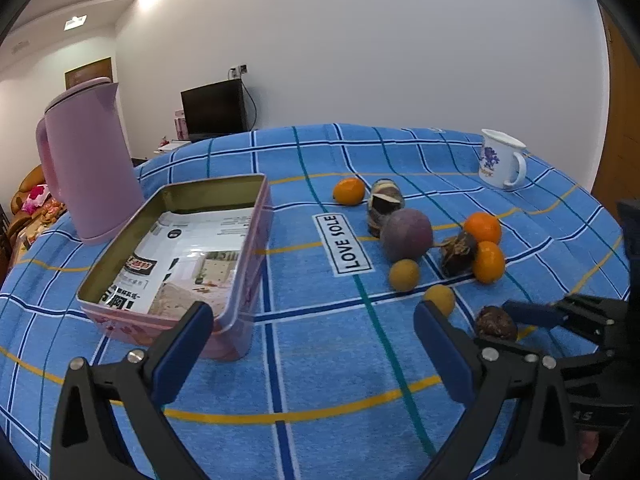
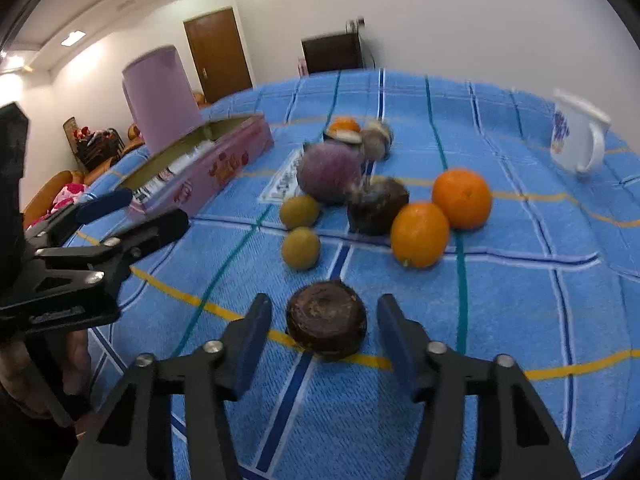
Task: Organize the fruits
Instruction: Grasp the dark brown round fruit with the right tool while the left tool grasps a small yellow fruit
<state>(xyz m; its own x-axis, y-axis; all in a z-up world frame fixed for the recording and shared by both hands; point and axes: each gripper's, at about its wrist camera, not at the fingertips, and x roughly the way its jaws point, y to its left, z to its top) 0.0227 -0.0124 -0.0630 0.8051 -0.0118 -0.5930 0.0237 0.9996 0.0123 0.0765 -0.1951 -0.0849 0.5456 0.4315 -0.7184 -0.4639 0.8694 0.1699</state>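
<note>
A dark brown round fruit (image 2: pixel 326 320) lies on the blue checked cloth between the fingers of my right gripper (image 2: pixel 325 320). A narrow gap shows on each side of it, so the pads do not press and the gripper is open. Beyond it lie two small yellow-green fruits (image 2: pixel 300 248), two oranges (image 2: pixel 420 234), another dark fruit (image 2: pixel 376 206) and a large purple fruit (image 2: pixel 330 172). My left gripper (image 1: pixel 314 320) hovers open and empty, its left finger in front of the near corner of the open pink tin (image 1: pixel 256 216), which is lined with printed paper.
A pink kettle (image 1: pixel 88 160) stands behind the tin at the left. A white mug (image 1: pixel 502 160) sits at the far right of the table. A third orange (image 1: pixel 349 191) and a split dark fruit (image 1: pixel 384 200) lie further back. A "LOVE SOLE" label (image 1: pixel 344 244) is on the cloth.
</note>
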